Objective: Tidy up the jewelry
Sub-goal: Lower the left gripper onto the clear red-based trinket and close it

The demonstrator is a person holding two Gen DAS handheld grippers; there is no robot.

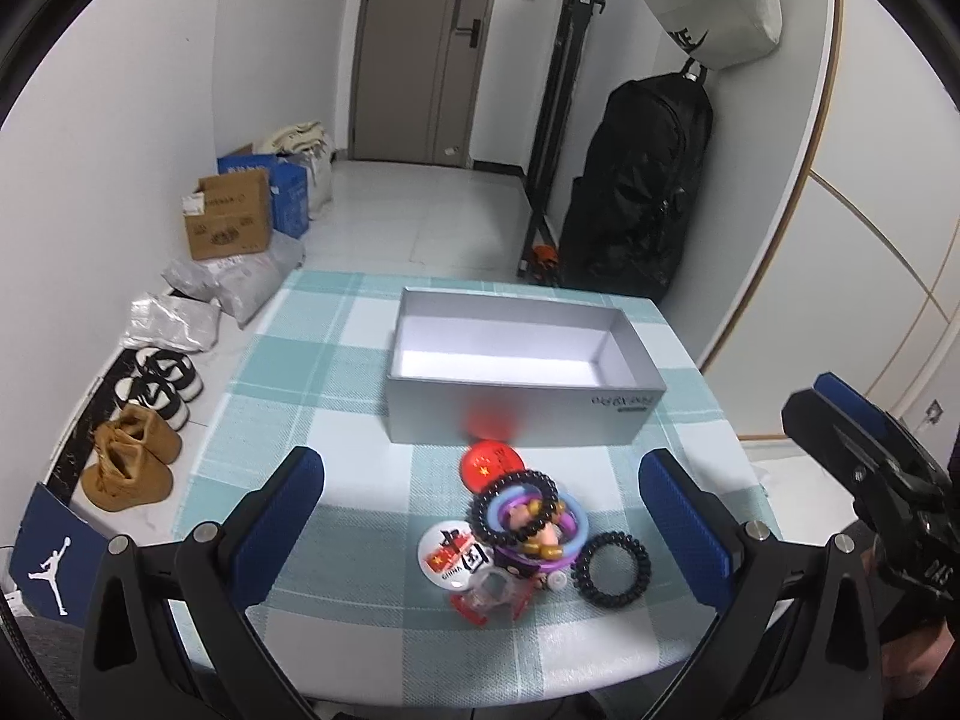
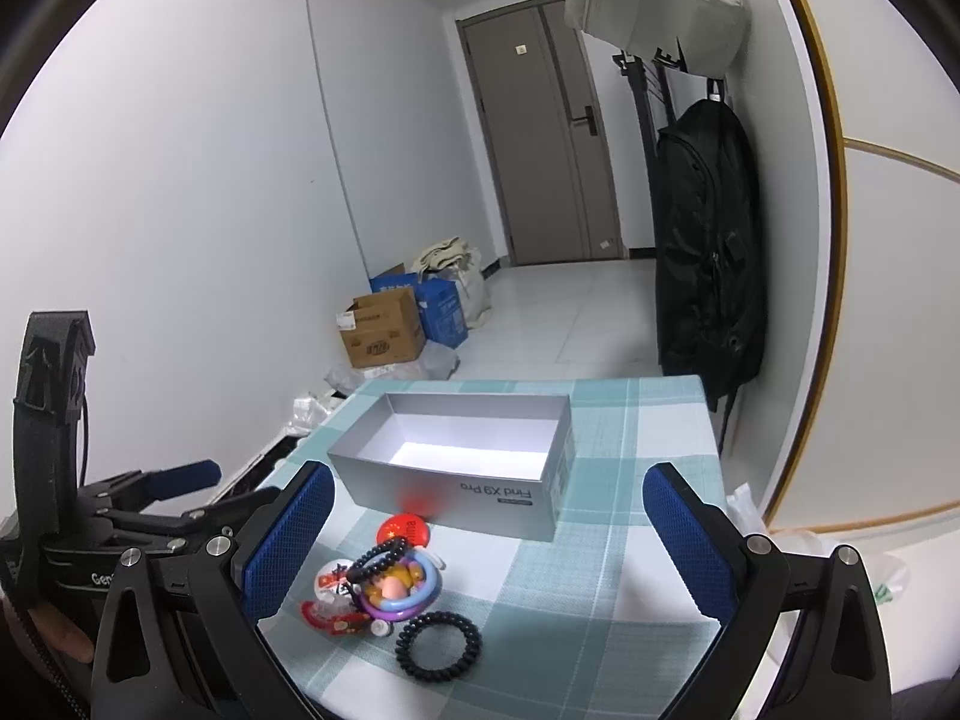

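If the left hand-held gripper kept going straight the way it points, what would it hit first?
Probably the pile of bracelets and badges, which lies between the open fingers of the left hand-held gripper, in front of the grey box. Depth is uncertain.

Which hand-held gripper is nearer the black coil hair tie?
Hard to call, perhaps the left: the tie lies between its fingers, rightward. For the right, it lies low, left of centre.

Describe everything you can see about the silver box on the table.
The silver box is a rectangular, lidless tray that looks like matte cardboard, with grey outer walls and a pale, bare interior. Its near wall carries upside-down print reading "Find X9 Pro", clearest in the right wrist view. It sits flat on the checked tablecloth, toward the far side. A red round badge lies just in front and casts a reddish glow on that wall. Neither gripper touches it.
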